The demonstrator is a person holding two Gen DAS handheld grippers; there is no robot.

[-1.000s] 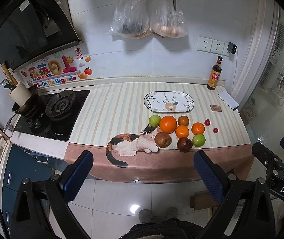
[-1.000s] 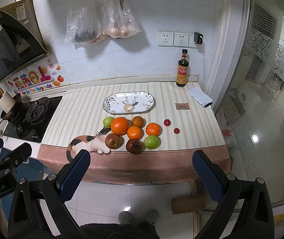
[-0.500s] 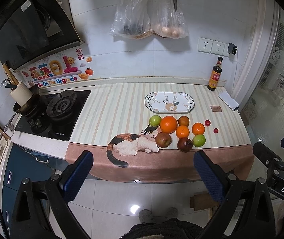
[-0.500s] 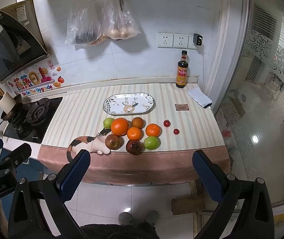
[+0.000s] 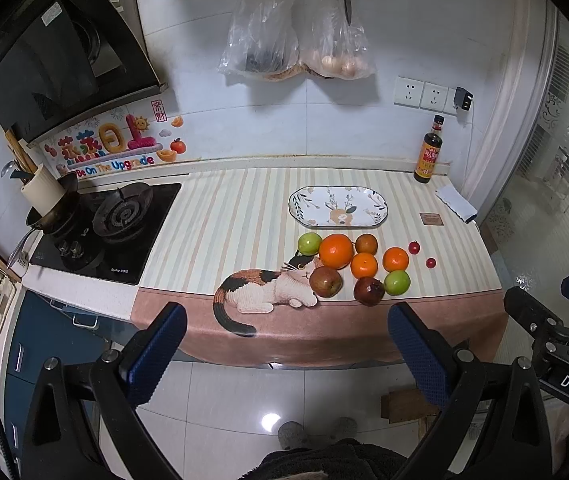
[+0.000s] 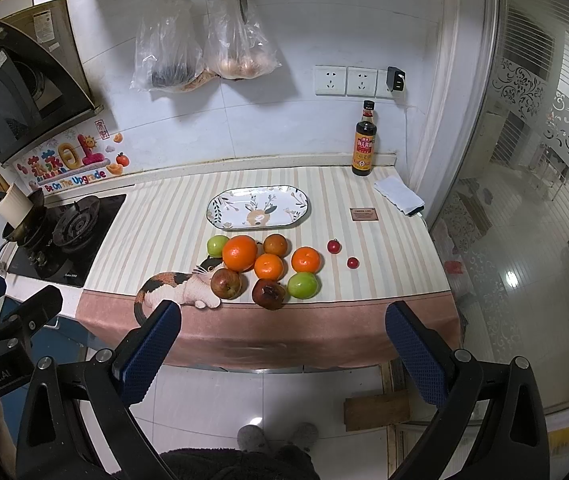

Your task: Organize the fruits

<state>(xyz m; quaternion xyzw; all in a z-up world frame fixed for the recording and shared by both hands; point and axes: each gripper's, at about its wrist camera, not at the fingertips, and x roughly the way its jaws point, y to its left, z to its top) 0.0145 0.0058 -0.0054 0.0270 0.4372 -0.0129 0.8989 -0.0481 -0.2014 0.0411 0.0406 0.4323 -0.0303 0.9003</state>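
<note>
Both grippers are held back from the counter [image 5: 220,216], over the tiled floor, with nothing between their fingers. The left gripper [image 5: 286,344] has its blue-padded fingers [image 5: 156,350] spread wide apart and grips nothing; the right gripper [image 6: 284,344] is likewise fully spread and holds nothing, its pads [image 6: 414,354] framing the counter's front edge. The fruit lies in a loose cluster on the striped cloth [image 6: 164,224], near the front edge and just in front of the oval plate [image 6: 258,210], which carries no fruit. The large orange [image 6: 239,253] sits at the cluster's left centre, with a green apple [image 6: 217,245] touching its left side and a brown-orange fruit [image 6: 275,245] just beside it on the right. Two small oranges [image 6: 269,267] [image 6: 306,259] lie next to each other in the middle row. In the front row are a red apple [image 6: 226,283], a dark red fruit [image 6: 269,294] and a second green apple [image 6: 303,285], the last two touching. Two small red fruits [image 6: 334,246] [image 6: 352,263] lie apart to the right of the cluster. A printed cat [image 5: 268,290] on the cloth lies at the cluster's left. A sauce bottle [image 6: 364,142] stands upright at the back wall, a folded white cloth [image 6: 398,195] lies near the right rear corner, and a gas hob [image 5: 112,228] occupies the counter's left end.
</note>
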